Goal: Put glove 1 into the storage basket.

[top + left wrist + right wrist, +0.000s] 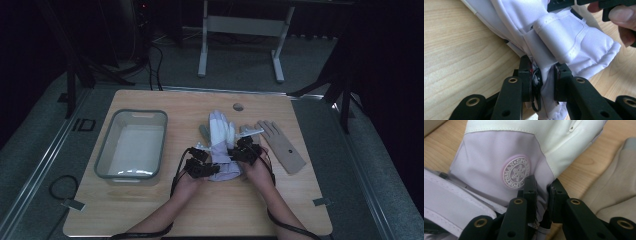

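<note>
Both of my grippers are clamped on the white-and-lilac ski glove (220, 148), which lies in the middle of the wooden table (150, 210), between the clear plastic bin (131, 146) and a tan glove (281, 145). My left gripper (543, 81) pinches the cuff edge beside a small black loop (535, 88); my right gripper (541, 195) pinches a fold of lilac fabric just beside the round snowflake badge (516, 173).

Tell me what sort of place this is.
Probably a lab or studio set up for recording handling work, not a home: a lone wooden table stands on grey carpet among dark curtains, with tripod legs and loose cables around it, and a bare metal desk frame behind.
</note>
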Tool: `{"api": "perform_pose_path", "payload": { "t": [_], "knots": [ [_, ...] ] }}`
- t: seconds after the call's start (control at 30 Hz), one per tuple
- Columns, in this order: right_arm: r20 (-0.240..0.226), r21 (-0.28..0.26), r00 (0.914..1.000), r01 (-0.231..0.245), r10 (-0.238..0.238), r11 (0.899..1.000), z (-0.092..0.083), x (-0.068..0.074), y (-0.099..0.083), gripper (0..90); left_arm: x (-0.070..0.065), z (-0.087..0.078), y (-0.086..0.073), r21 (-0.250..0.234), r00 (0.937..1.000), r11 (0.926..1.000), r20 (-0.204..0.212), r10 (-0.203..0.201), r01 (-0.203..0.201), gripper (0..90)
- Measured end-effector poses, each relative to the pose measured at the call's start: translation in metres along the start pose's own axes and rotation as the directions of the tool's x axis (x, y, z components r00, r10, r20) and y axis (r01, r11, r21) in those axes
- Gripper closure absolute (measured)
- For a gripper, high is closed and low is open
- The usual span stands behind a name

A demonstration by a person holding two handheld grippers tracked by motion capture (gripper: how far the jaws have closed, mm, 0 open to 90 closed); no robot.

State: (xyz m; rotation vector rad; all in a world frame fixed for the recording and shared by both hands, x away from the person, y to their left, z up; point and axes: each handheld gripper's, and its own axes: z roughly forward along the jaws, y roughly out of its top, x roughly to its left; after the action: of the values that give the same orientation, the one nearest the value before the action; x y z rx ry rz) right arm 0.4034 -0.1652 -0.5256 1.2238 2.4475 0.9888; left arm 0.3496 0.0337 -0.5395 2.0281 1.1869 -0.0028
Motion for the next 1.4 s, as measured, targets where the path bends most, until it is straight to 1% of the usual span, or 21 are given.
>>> {"api": "perform_pose_path", "payload": {
  "t": [0.07, 0.17, 0.2, 0.23, 0.33, 0.47, 0.53, 0.73, 0.77, 0.8, 0.87, 0.9, 1.0, 1.03, 1.07, 1.13, 1.23, 1.27, 1.33, 1.37, 1.4],
  "knots": [
    [0.011, -0.006, 0.9999, 0.002, -0.001, 1.000, -0.004, 0.002, 0.003, 79.2, 0.000, -0.003, 0.002, -0.005, 0.9999, 0.9999, 0.000, 0.014, -0.014, 74.8],
    [0.001, -0.027, 0.9999, -0.011, 0.011, 1.000, -0.009, 0.003, 0.009, 79.2, 0.000, -0.011, 0.006, -0.016, 0.9997, 0.9996, 0.007, 0.024, -0.024, 75.0],
    [-0.009, -0.038, 0.9998, -0.018, 0.018, 0.999, -0.012, 0.004, 0.012, 79.2, 0.001, -0.018, 0.009, -0.024, 0.9996, 0.9994, 0.016, 0.025, -0.025, 75.0],
    [-0.009, -0.038, 0.9998, -0.018, 0.018, 0.999, -0.012, 0.004, 0.012, 79.2, 0.001, -0.018, 0.009, -0.024, 0.9996, 0.9994, 0.016, 0.025, -0.025, 75.0],
    [-0.010, -0.049, 0.9998, -0.017, 0.017, 0.999, -0.019, 0.008, 0.020, 79.1, 0.000, -0.029, 0.014, -0.027, 0.9989, 0.9987, 0.012, 0.045, -0.044, 75.0],
    [-0.001, -0.067, 0.9999, -0.013, 0.013, 0.998, -0.029, 0.018, 0.032, 79.1, -0.002, -0.047, 0.020, -0.040, 0.9971, 0.9963, -0.004, 0.076, -0.076, 75.0],
    [0.001, -0.082, 1.0000, 0.000, 0.000, 0.997, -0.036, 0.026, 0.041, 79.0, -0.001, -0.056, 0.022, -0.044, 0.9964, 0.9955, -0.005, 0.084, -0.084, 75.0],
    [-0.013, -0.106, 0.9998, 0.011, -0.013, 0.994, -0.044, 0.041, 0.057, 79.1, 0.003, -0.081, 0.026, -0.051, 0.9935, 0.9922, -0.011, 0.113, -0.114, 75.0],
    [-0.013, -0.106, 0.9998, 0.011, -0.013, 0.994, -0.044, 0.041, 0.057, 79.1, 0.004, -0.085, 0.026, -0.052, 0.9930, 0.9916, -0.011, 0.118, -0.118, 75.0],
    [-0.022, -0.114, 0.9997, 0.012, -0.014, 0.993, -0.046, 0.047, 0.062, 79.0, 0.005, -0.090, 0.026, -0.054, 0.9924, 0.9910, -0.014, 0.122, -0.123, 75.0],
    [-0.024, -0.114, 0.9996, 0.014, -0.017, 0.993, -0.046, 0.049, 0.064, 79.0, 0.008, -0.098, 0.026, -0.052, 0.9917, 0.9904, -0.013, 0.128, -0.128, 74.9],
    [-0.031, -0.114, 0.9994, 0.011, -0.014, 0.993, -0.047, 0.055, 0.068, 79.0, 0.009, -0.100, 0.025, -0.057, 0.9915, 0.9899, -0.013, 0.129, -0.130, 74.9],
    [-0.033, -0.114, 0.9993, 0.015, -0.019, 0.993, -0.046, 0.061, 0.072, 79.0, 0.014, -0.110, 0.023, -0.061, 0.9919, 0.9900, -0.016, 0.126, -0.127, 74.9],
    [-0.032, -0.114, 0.9992, 0.019, -0.023, 0.993, -0.046, 0.068, 0.076, 79.0, 0.015, -0.113, 0.022, -0.062, 0.9919, 0.9900, -0.018, 0.126, -0.127, 74.9],
    [-0.032, -0.114, 0.9992, 0.019, -0.023, 0.993, -0.046, 0.068, 0.076, 79.0, 0.016, -0.117, 0.021, -0.062, 0.9917, 0.9898, -0.021, 0.127, -0.128, 74.9],
    [-0.037, -0.115, 0.9987, 0.031, -0.035, 0.993, -0.045, 0.077, 0.083, 79.0, 0.019, -0.123, 0.020, -0.065, 0.9923, 0.9902, -0.020, 0.123, -0.124, 74.9],
    [-0.041, -0.116, 0.9984, 0.035, -0.040, 0.993, -0.044, 0.083, 0.087, 79.0, 0.024, -0.134, 0.017, -0.070, 0.9924, 0.9901, -0.030, 0.120, -0.121, 74.9],
    [-0.046, -0.125, 0.9981, 0.034, -0.040, 0.992, -0.042, 0.089, 0.091, 79.0, 0.028, -0.140, 0.016, -0.070, 0.9917, 0.9898, -0.041, 0.122, -0.124, 74.9],
    [-0.049, -0.126, 0.9979, 0.036, -0.042, 0.991, -0.040, 0.092, 0.093, 79.0, 0.030, -0.144, 0.015, -0.068, 0.9914, 0.9897, -0.045, 0.122, -0.125, 74.9],
    [-0.058, -0.127, 0.9974, 0.035, -0.043, 0.991, -0.037, 0.098, 0.098, 79.0, 0.032, -0.147, 0.014, -0.070, 0.9919, 0.9903, -0.048, 0.117, -0.120, 74.9],
    [-0.058, -0.127, 0.9974, 0.035, -0.043, 0.991, -0.037, 0.098, 0.098, 79.0, 0.035, -0.150, 0.013, -0.069, 0.9919, 0.9905, -0.053, 0.115, -0.119, 74.9]
  ]
}}
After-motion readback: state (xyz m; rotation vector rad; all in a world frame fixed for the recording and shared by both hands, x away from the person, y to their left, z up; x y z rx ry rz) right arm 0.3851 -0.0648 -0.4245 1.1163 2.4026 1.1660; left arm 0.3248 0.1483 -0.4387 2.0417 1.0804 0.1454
